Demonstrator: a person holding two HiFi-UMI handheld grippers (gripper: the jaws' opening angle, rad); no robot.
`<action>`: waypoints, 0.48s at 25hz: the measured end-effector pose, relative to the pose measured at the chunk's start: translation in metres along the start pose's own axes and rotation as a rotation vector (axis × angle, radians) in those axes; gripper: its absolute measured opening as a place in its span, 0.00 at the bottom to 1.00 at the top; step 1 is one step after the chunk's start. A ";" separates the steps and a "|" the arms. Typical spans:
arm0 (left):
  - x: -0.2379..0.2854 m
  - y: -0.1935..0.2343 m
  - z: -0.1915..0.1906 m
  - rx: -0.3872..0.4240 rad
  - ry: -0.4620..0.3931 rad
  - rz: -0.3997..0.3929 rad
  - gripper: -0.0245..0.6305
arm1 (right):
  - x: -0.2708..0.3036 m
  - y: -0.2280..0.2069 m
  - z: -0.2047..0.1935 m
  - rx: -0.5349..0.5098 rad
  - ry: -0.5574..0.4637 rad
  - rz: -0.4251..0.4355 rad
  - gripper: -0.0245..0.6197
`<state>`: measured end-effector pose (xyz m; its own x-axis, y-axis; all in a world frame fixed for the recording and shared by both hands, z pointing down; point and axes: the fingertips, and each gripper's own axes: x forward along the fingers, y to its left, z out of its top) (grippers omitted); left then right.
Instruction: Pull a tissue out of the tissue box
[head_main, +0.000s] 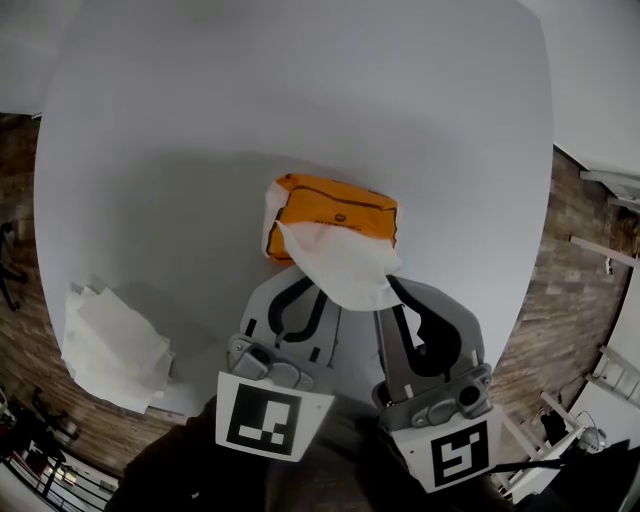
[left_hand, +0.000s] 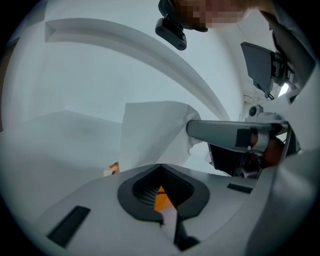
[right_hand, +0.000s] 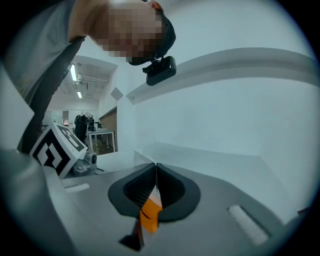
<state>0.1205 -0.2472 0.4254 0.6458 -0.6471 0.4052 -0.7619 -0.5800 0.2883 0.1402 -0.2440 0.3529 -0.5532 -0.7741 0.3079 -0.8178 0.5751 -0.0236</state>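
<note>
On the smooth, round white counter (head_main: 200, 150), pinching a thin creased tissue (head_main: 340, 262) from the glossy orange pack (head_main: 340, 212) with the right claw (right_hand: 155, 167), clenching the left claw (left_hand: 160, 166) alongside, above brick-patterned floor (head_main: 570, 280).

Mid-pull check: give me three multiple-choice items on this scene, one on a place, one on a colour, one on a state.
1. In the head view, the pile of loose tissues lies:
A. at the table's left edge
B. on top of the pack
C. at the far rim

2. The tissue pack is:
A. blue
B. orange
C. green

3. The right gripper is:
A. wide open
B. shut on the tissue
C. out of every view

Key: 1 A, the heap sits by the left rim. 2 B, its wrapper is orange. 3 B, its jaws meet on the sheet's edge.
</note>
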 end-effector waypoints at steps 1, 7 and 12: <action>0.000 0.000 0.000 0.002 -0.002 0.002 0.04 | -0.002 0.002 0.005 -0.002 -0.011 0.004 0.05; -0.005 -0.001 0.004 -0.003 -0.015 0.015 0.04 | -0.017 0.016 0.034 -0.021 -0.071 0.026 0.05; -0.021 -0.005 -0.008 -0.183 0.061 0.071 0.04 | -0.032 0.032 0.054 -0.034 -0.106 0.047 0.05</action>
<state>0.1103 -0.2264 0.4224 0.5899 -0.6489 0.4806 -0.8054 -0.4305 0.4074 0.1231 -0.2150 0.2912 -0.6057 -0.7688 0.2050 -0.7858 0.6185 -0.0024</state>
